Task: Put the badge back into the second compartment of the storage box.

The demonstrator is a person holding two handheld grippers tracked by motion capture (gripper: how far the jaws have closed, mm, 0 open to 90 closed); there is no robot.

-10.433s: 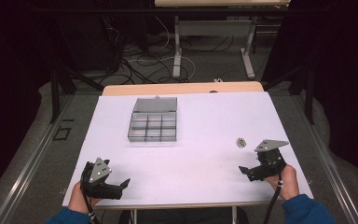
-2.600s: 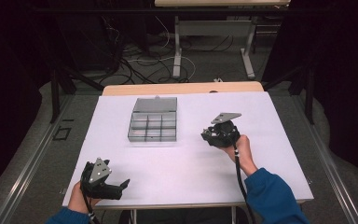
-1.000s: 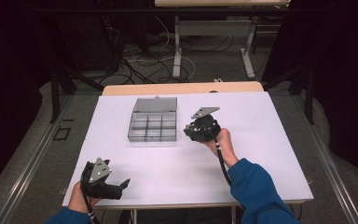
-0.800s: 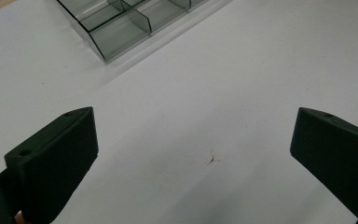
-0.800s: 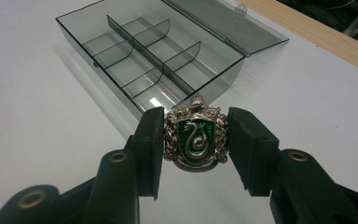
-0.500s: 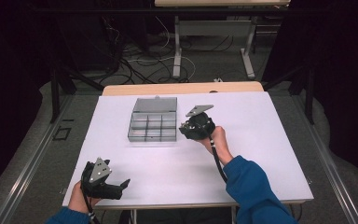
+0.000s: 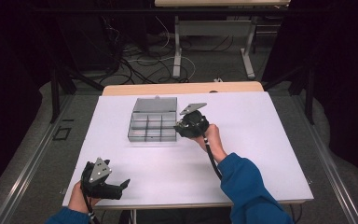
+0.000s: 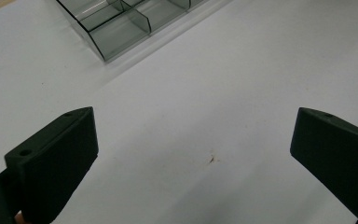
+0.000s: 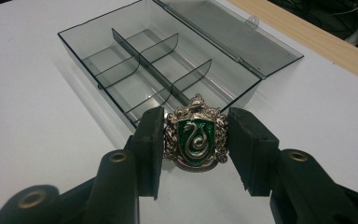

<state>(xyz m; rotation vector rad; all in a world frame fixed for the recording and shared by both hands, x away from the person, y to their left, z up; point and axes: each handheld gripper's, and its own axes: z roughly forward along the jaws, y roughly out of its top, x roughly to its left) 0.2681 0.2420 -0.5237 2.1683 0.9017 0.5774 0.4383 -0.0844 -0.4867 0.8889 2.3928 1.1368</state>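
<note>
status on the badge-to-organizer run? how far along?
Done: the right gripper is shut on the crest badge, clear of the table. In hand: badge carried to the near edge of the open compartment box. Left: placing it in a compartment and releasing; all compartments look empty. The left gripper sits open at the table's near corner.

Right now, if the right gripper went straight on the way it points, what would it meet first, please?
Probably the near wall of the clear grey plastic compartment box; the right gripper, holding the green-and-silver crest badge, points at it, though depth is uncertain.
</note>
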